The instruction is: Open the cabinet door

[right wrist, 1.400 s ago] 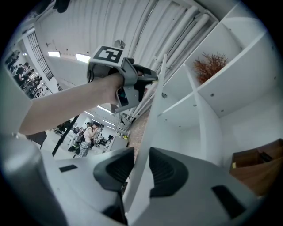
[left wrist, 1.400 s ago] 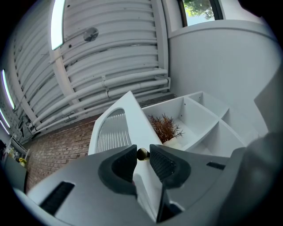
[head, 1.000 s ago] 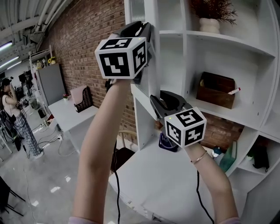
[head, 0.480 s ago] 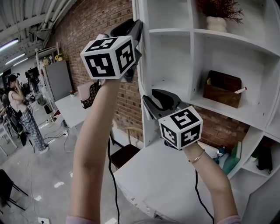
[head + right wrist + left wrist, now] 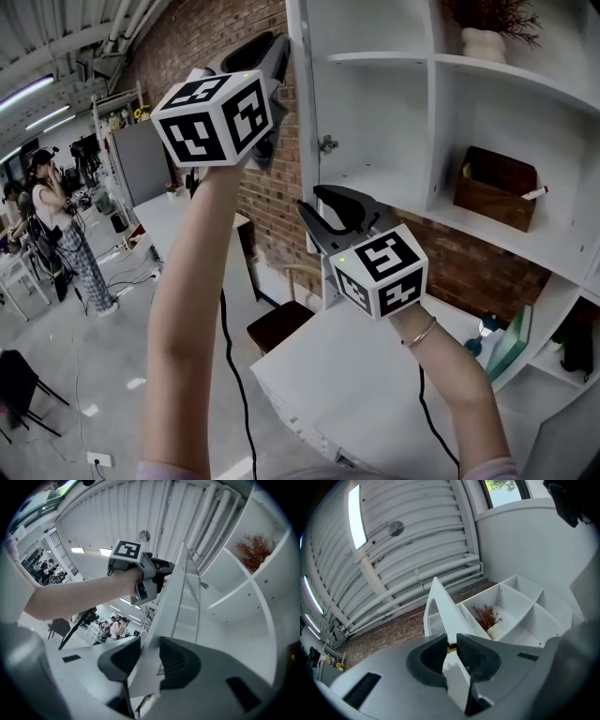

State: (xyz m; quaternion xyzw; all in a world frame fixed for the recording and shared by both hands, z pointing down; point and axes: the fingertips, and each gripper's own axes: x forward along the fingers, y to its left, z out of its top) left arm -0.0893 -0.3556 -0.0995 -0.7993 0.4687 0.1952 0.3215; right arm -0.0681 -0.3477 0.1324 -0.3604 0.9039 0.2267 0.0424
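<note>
The white cabinet door (image 5: 302,112) with its ribbed glass panel stands swung out, edge-on in the head view. My left gripper (image 5: 279,49) is up high on the door's outer edge. In the left gripper view the left gripper (image 5: 451,645) is closing, with the door (image 5: 440,606) and a small brass knob (image 5: 451,645) pinched between its pads. My right gripper (image 5: 315,202) is lower on the same edge. In the right gripper view the right gripper (image 5: 150,649) is opening, and the door (image 5: 180,597) still fills the gap between its pads.
Inside the open white shelves (image 5: 412,178) are a potted dried plant (image 5: 486,37) and a wooden box (image 5: 495,187). A white table (image 5: 356,384) lies below my arms, with a chair (image 5: 281,323) beside it. A person (image 5: 56,216) stands far off at the left.
The door has swung further out to the left, showing more of the shelves. Both grippers moved left with it along its edge.
</note>
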